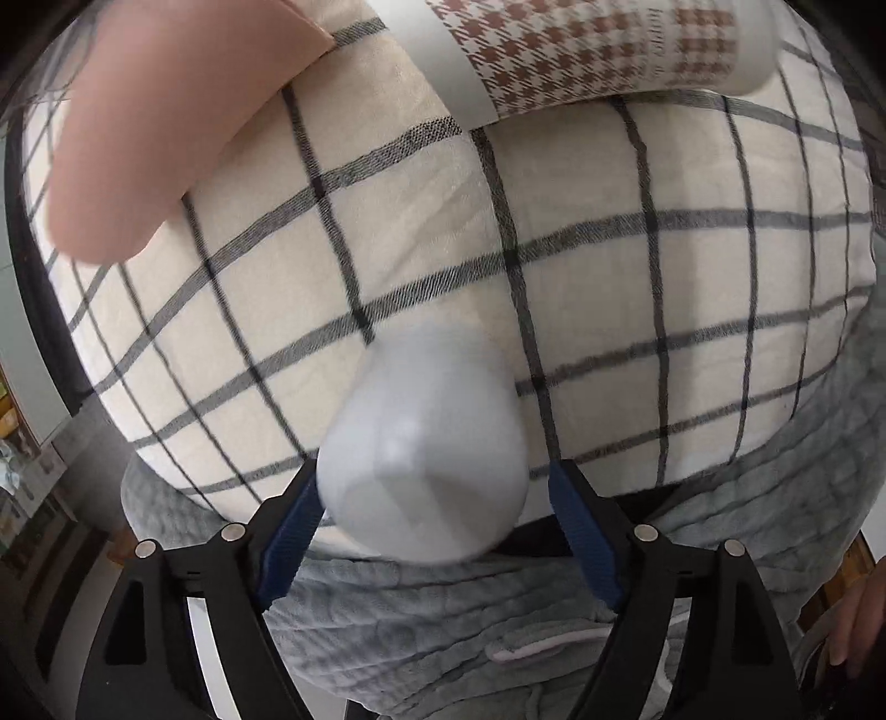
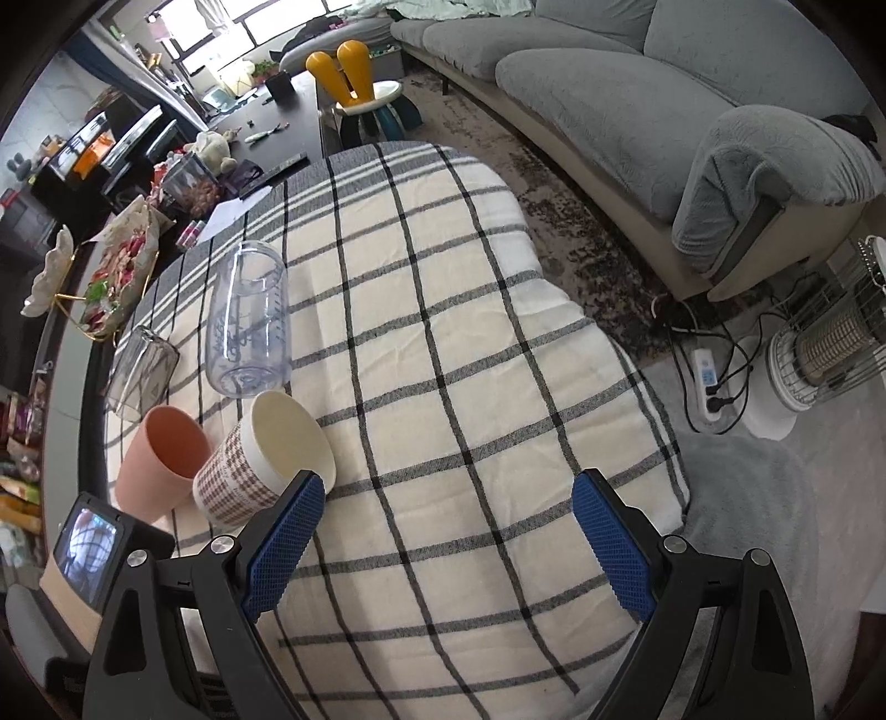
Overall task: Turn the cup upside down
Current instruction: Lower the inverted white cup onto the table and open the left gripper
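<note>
In the left wrist view a blurred white cup [image 1: 423,443] sits between the blue pads of my left gripper [image 1: 437,498], its base toward the camera, above the checked cloth [image 1: 609,266]. The left pad touches it; a gap shows on the right. A pink cup [image 1: 138,138] and a houndstooth cup [image 1: 581,50] stand close by. In the right wrist view my right gripper [image 2: 448,526] is open and empty over the cloth [image 2: 470,360]. The houndstooth cup [image 2: 260,459] and pink cup [image 2: 160,459] stand upright at its left.
A clear plastic jar [image 2: 249,321] and a small glass [image 2: 141,365] stand upside down on the cloth. A snack tray [image 2: 111,271] and cluttered dark table are at the left. A grey sofa [image 2: 637,111], heater [image 2: 830,338] and power strip [image 2: 709,382] are at the right.
</note>
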